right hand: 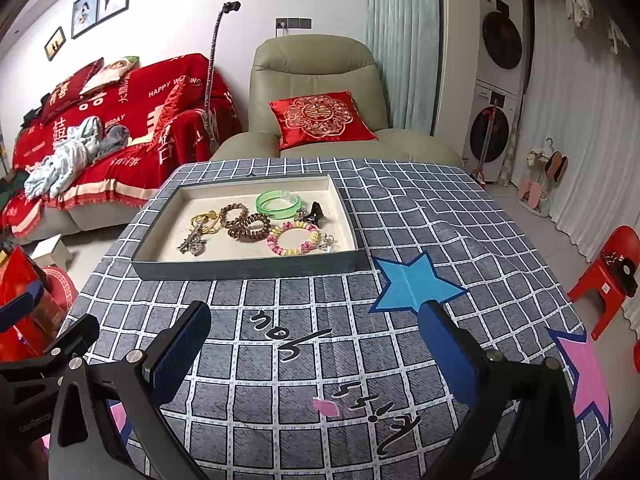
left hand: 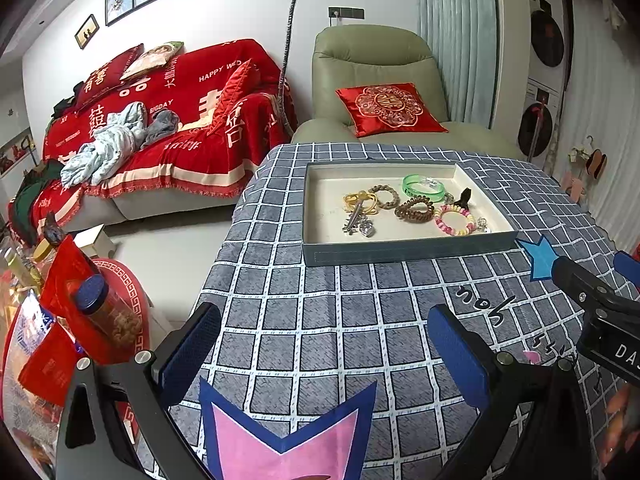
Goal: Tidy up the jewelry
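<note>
We hold the left gripper point(left hand: 324, 344) and the right gripper point(right hand: 316, 344) above the checked cloth point(right hand: 280, 360), both with jaws spread wide and nothing between them. The tray point(right hand: 248, 268) sits further back on the cloth, well apart from both. In it lie a green bangle point(right hand: 278, 202), a brown coil point(right hand: 248, 229), a pastel bracelet point(right hand: 294, 239), and a black clip point(right hand: 314, 213).

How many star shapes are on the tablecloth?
3 show across the two views. A blue star lies right of the tray. One pink star is at the cloth's right edge, another pink star under the left gripper. More may be hidden.
</note>
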The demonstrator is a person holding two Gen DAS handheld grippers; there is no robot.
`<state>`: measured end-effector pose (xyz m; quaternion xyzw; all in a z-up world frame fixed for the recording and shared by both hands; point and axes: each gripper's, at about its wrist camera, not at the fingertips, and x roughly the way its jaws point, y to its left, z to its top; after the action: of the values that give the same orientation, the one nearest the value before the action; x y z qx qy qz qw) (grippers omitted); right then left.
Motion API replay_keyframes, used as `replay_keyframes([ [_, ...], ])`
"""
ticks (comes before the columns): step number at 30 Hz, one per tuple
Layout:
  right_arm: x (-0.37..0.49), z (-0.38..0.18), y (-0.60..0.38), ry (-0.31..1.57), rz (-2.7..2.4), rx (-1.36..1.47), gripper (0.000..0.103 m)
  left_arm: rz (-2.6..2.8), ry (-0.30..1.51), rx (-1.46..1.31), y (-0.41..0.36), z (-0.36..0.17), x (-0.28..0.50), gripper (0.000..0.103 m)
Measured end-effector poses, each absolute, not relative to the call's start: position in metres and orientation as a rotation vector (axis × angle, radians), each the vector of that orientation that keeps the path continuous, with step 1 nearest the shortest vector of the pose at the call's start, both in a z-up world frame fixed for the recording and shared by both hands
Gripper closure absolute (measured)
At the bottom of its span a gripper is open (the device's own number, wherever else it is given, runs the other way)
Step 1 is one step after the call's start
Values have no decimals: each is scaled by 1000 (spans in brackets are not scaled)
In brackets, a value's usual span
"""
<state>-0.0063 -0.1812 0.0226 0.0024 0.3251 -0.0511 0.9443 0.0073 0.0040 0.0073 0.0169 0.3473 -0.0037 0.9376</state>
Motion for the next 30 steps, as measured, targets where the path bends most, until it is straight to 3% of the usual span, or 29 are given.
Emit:
replay_keyframes([
  [30,-7,22,-177,659,-101,-5,0,7,703,30,9,8,8,0],
])
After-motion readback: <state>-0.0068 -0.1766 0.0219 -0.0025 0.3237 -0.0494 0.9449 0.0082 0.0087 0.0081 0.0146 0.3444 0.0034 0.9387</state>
